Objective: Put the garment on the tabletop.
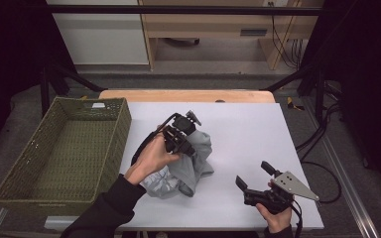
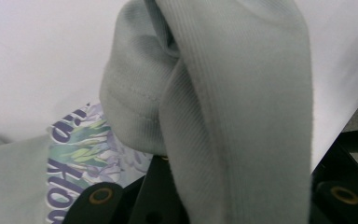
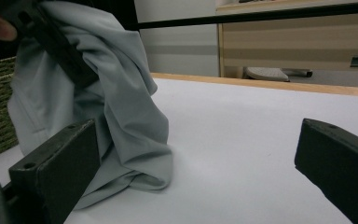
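Left gripper (image 1: 191, 148) is pinching a bunched fold of the grey garment (image 1: 196, 161), lifting it so the cloth hangs in a heap down to the white table (image 1: 248, 129); the printed part lies under it in the left gripper view. Right gripper (image 1: 253, 174) hovers with jaws spread wide and empty, near the table's front right corner. From it the garment lies to the left and slightly farther off, well apart. The basket (image 1: 10, 191) stands left of the garment, so the left hand is nearer to it.
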### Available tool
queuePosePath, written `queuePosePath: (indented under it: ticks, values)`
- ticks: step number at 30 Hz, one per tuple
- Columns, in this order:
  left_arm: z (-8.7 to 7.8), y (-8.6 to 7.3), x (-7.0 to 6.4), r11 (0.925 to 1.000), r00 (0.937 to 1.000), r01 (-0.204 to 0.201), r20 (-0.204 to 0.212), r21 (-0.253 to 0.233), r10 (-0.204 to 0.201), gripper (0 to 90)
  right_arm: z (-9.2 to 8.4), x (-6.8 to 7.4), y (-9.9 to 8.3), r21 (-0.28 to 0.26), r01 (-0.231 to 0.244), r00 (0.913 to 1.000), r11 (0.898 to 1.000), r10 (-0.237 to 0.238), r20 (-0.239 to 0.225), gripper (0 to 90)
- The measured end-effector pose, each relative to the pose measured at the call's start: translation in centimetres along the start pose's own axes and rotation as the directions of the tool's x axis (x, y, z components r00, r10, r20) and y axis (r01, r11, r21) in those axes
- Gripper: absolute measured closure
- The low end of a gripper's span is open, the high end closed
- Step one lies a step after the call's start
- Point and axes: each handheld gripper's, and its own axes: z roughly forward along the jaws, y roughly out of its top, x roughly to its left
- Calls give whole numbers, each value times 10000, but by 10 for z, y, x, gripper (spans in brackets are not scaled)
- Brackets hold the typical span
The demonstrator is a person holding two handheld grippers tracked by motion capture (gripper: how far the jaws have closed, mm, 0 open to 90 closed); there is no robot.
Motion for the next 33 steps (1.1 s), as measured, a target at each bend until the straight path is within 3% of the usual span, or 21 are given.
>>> queuePosePath:
  ticks: [1,2,7,9,10,13,15,16,20,22,24,28,30,33]
  values:
    - [3,-1,0,10000,10000,19,26,-46,-19,833,0,0,0,4,15,10000,10000,-14,-13,4]
    - [7,-2,1,10000,9999,40,113,4,-40,830,0,2,0,75,-290,9995,9996,291,-90,4]
    - [23,-6,1,9998,9997,-80,253,202,75,810,0,3,0,44,-266,9996,9996,266,-98,4]
    - [26,-6,2,9997,9995,-115,310,223,108,778,1,1,0,-38,-19,10000,10000,19,-27,4]
    - [26,-7,1,9997,9994,-147,317,173,142,761,0,2,0,35,-232,9997,9997,233,-87,4]
    - [25,-6,1,9998,9988,-178,455,-63,180,608,0,2,0,30,-245,9996,9997,246,-104,4]
    - [24,-6,2,9995,9980,-209,596,-230,223,434,0,3,1,6,-311,9995,9995,311,-115,4]
    - [23,-6,3,9989,9975,-203,663,-430,231,299,0,3,1,3,-303,9995,9995,303,-118,4]
    - [21,-5,4,9977,9979,-197,608,-647,237,159,0,3,0,33,-257,9996,9997,257,-102,4]
    - [18,-5,3,9963,9987,-413,259,-756,434,93,1,0,-1,-60,146,9999,9999,-146,-57,3]
    - [15,-4,4,9962,9993,-380,35,-781,384,38,1,2,0,26,-164,9999,9999,164,-19,3]
    - [2,-4,5,9937,9994,-226,-274,-1098,197,9,1,1,0,-52,-5,10000,10000,5,-61,3]
    - [-3,-5,6,9917,9992,-189,-361,-1275,144,10,0,3,0,47,-285,9995,9996,286,-119,3]
    - [-12,-7,6,9861,9994,-180,-324,-1650,128,15,0,3,1,70,-322,9994,9995,323,-108,3]
